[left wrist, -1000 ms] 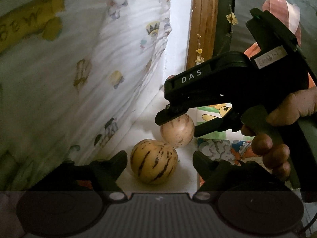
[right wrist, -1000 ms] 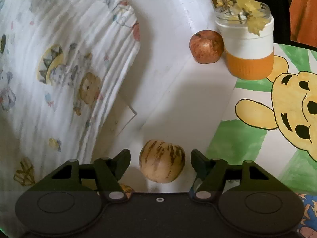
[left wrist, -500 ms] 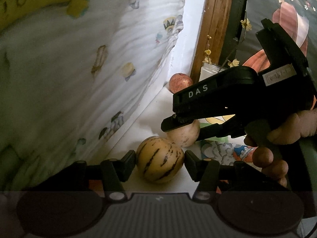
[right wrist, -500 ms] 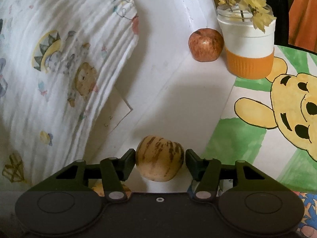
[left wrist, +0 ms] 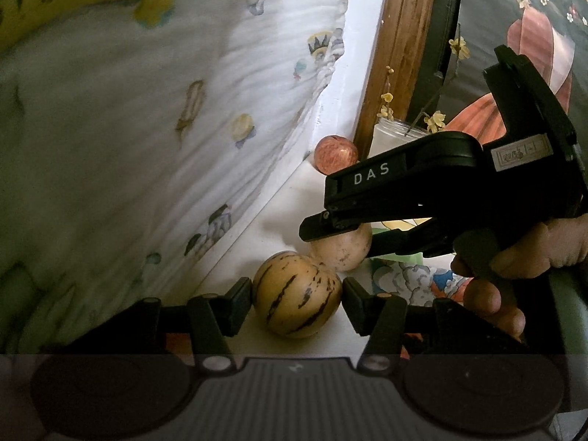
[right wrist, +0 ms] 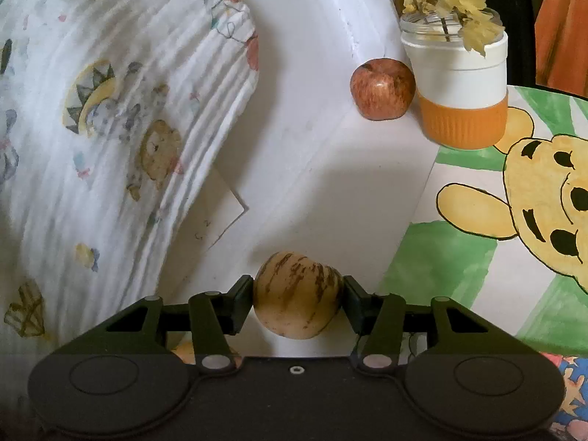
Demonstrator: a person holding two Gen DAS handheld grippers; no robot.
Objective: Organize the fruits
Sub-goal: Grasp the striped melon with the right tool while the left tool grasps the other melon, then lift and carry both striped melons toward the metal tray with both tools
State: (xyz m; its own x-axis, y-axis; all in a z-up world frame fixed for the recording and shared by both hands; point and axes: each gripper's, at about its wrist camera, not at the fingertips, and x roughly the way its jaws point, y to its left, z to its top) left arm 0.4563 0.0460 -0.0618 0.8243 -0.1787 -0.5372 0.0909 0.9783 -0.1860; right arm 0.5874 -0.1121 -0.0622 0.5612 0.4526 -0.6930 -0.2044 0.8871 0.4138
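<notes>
Yellow striped fruit (left wrist: pixel 297 294): it sits on the white ledge (left wrist: pixel 279 205), between the two fingers of the left gripper (left wrist: pixel 297 296); dark brown stripes run down its skin.
Left gripper: both pads touch the sides of this fruit, so the fingers are closed on it, about as wide as the fruit.
Paler striped fruit (right wrist: pixel 298 294): it is between the fingers of the right gripper (right wrist: pixel 298 296), just behind the yellow one in the left wrist view (left wrist: pixel 340 251).
Right gripper: the pads press on both sides of the paler fruit; a hand (left wrist: pixel 514 275) holds its black handle.
Two fruits: they lie very near to each other, perhaps touching; I cannot tell for sure.
Red apple (right wrist: pixel 382 90): it stands further back on the ledge, just beside the jar (right wrist: pixel 461 95).
Jar: white on top, orange at the bottom, with yellow flowers (right wrist: pixel 466 25) inside.
Bear drawing (right wrist: pixel 533 198): yellow bear on green and white paper, to the right of the ledge.
Printed cloth (right wrist: pixel 110 128): white, with small animals, hanging at the left side.
</notes>
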